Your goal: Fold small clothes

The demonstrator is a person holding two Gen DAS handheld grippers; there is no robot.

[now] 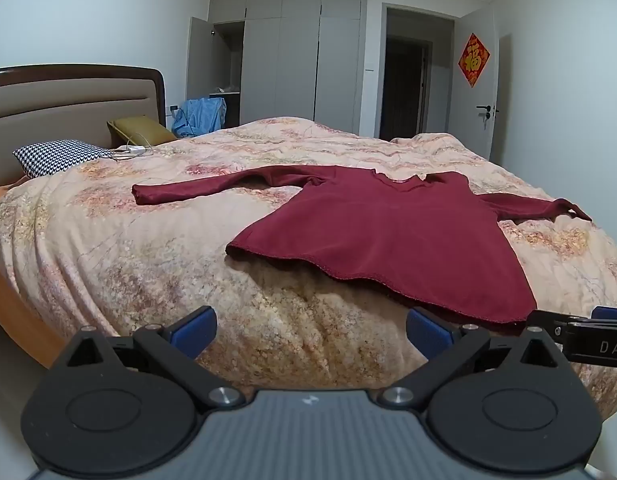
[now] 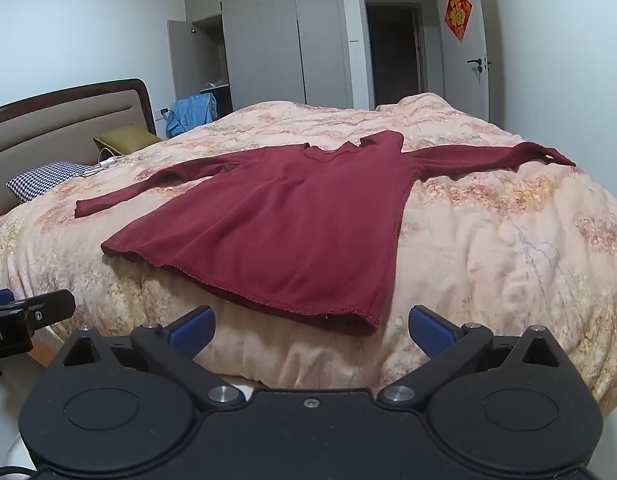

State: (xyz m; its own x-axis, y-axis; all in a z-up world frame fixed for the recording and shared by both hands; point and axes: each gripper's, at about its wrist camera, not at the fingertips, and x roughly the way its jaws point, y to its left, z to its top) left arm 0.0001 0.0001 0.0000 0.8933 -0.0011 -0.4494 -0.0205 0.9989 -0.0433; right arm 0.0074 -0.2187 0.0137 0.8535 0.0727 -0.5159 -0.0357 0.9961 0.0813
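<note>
Evidently at the start: dark red long-sleeved top (image 2: 292,224) lies spread flat, front up, on the bed (image 2: 508,248), both sleeves stretched out to the sides, hem nearest the cameras, neckline away. No fold made yet, by the look of it.

Left hand-held gripper (image 1: 310,330) hovers short of the hem's left portion, jaws spread wide, nothing between them. Right hand-held gripper (image 2: 310,330) likewise wide apart and empty, near the hem's right corner, not touching cloth. Each gripper's tip shows at the edge of the other's view, so they sit side by side.

Next move, as I judge it: reach forward over the quilt and pinch a sleeve or a side edge, then carry it across the body. Thin knit on a soft, lumpy quilt; a low pinch may catch bedding too.

Surface: floral peach quilt, rumpled. Houndstooth pillow (image 1: 60,156) and olive cushion (image 1: 142,130) by the headboard (image 1: 68,100). Grey wardrobe (image 1: 300,60), one door ajar; dark open doorway (image 1: 406,88); red ornament (image 1: 473,59) on the white door.
</note>
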